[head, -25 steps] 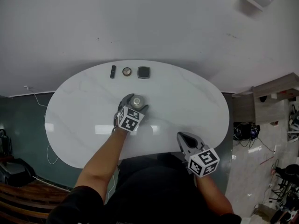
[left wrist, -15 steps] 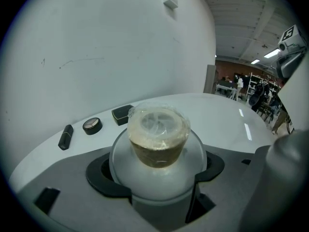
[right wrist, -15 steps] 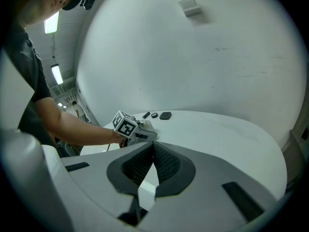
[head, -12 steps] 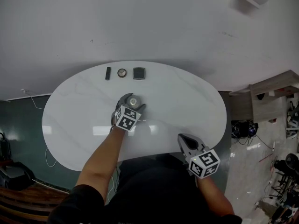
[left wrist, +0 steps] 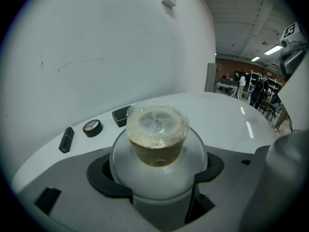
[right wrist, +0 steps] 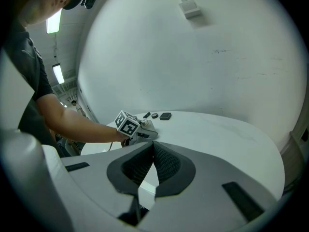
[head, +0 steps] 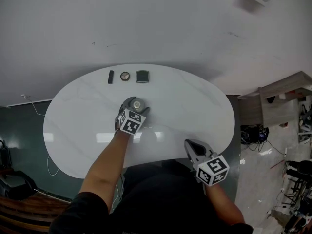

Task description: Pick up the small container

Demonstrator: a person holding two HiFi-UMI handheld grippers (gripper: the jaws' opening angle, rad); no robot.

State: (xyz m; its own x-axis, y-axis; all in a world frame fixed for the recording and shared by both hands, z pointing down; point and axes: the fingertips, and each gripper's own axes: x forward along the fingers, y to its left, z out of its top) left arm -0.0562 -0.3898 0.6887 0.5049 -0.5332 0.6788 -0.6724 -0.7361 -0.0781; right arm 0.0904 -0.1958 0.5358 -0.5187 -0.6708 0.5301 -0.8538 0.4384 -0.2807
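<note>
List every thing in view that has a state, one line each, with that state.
small container: upright, top sealed with clear film, between the left gripper's jaws.
left gripper: jaws shut on the small container's sides.
right gripper: jaws together, empty, by the table's near edge.
black stick: lying flat at the far edge.
round case: lying flat.
square case: closed, lying flat.

The base of the small container (left wrist: 157, 134) is hidden between the clasping jaws of the left hand-held gripper (left wrist: 155, 175). From the head view, that gripper covers most of it. Three dark little items (head: 125, 76) at the far edge of the table (head: 195, 106) are too small to name. The person's body hides the near edge.
</note>
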